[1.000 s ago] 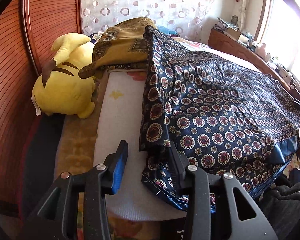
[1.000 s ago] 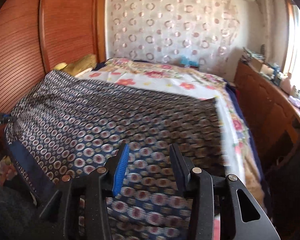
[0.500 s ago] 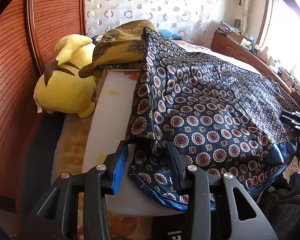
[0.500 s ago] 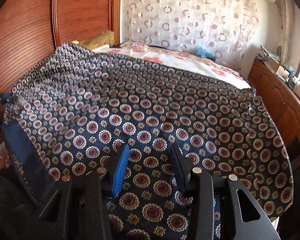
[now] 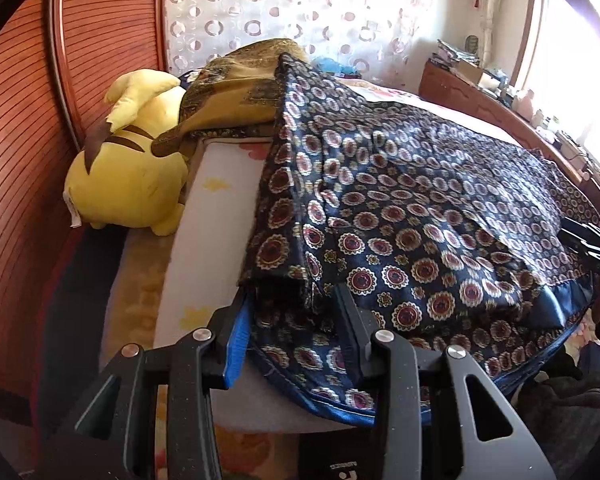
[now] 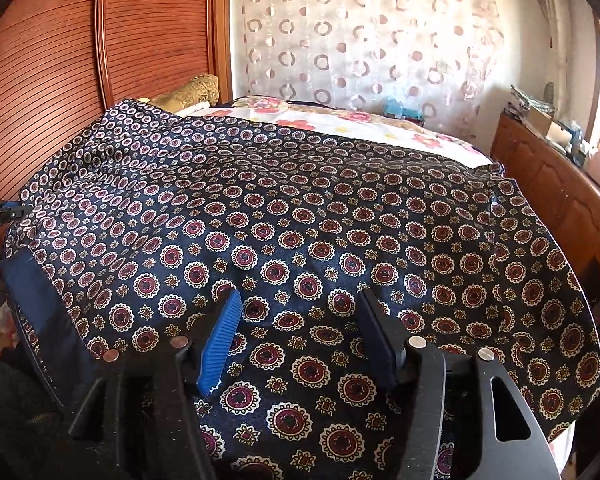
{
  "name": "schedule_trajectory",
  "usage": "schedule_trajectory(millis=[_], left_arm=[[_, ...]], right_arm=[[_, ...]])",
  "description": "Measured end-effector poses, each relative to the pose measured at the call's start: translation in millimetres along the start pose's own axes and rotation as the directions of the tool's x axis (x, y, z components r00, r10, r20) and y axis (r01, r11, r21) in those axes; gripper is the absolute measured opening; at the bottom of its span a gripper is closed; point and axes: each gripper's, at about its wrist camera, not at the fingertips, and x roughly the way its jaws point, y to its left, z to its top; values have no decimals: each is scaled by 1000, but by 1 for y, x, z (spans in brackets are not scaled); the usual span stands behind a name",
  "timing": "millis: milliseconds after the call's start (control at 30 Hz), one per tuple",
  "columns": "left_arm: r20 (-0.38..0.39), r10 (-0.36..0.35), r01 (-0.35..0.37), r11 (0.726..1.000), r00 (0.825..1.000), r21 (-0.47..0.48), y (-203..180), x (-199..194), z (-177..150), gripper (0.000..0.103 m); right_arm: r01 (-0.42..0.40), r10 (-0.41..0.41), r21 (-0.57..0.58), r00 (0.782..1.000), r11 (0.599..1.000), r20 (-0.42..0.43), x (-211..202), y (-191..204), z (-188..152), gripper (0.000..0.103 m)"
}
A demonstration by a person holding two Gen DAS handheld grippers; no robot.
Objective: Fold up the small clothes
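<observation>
A navy garment (image 5: 420, 200) printed with red and cream medallions lies spread over the bed, and it fills the right wrist view (image 6: 300, 200). A plain navy band (image 6: 40, 300) runs along its near edge. My left gripper (image 5: 291, 294) is at the garment's left corner. A folded edge of the cloth lies in the gap between its jaws, and the pads do not visibly press on it. My right gripper (image 6: 299, 296) hovers low over the garment's near right part. Its jaws are opening, with cloth under them but none pinched.
A yellow plush toy (image 5: 132, 184) and an olive patterned cushion (image 5: 236, 92) sit at the bed's left by the wooden slatted wall (image 5: 20, 120). The white mattress pad (image 5: 212, 220) shows beside the garment. A wooden sideboard (image 6: 560, 184) with clutter runs along the right.
The garment's left edge has slid leftward and now lies between my left gripper's fingers. My right gripper has sunk closer to the cloth and its jaws have widened.
</observation>
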Motion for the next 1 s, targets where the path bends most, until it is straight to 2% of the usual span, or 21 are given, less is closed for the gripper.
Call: schedule_trajectory(millis=[200, 333, 367, 467, 567, 733, 867, 1000], left_arm=[[12, 2, -2, 1000, 1000, 4, -2, -1, -1, 40], [15, -13, 13, 1000, 1000, 0, 1, 1, 0, 18], [11, -33, 33, 999, 999, -7, 2, 1, 2, 9], [-1, -84, 84, 996, 996, -15, -1, 1, 4, 5], [46, -137, 137, 990, 989, 18, -18, -11, 13, 5], [146, -219, 209, 974, 965, 85, -54, -36, 47, 4], [195, -296, 269, 951, 935, 154, -87, -45, 81, 4], [215, -389, 339, 911, 896, 237, -131, -49, 112, 4]], right_arm=[[1, -1, 0, 1000, 1000, 1, -1, 1, -2, 62], [-2, 2, -2, 1000, 1000, 5, -2, 0, -4, 62], [-4, 4, -3, 1000, 1000, 6, -3, 1, -4, 62], [-6, 6, -6, 1000, 1000, 9, -3, 2, -5, 63], [-9, 9, -8, 1000, 1000, 3, -4, 3, -6, 63], [-24, 24, 11, 999, 1000, -28, -10, -4, -3, 63], [2, -1, 32, 1000, 999, -19, -22, -13, -5, 63], [27, -27, 60, 1000, 998, 0, -38, -24, -8, 63]])
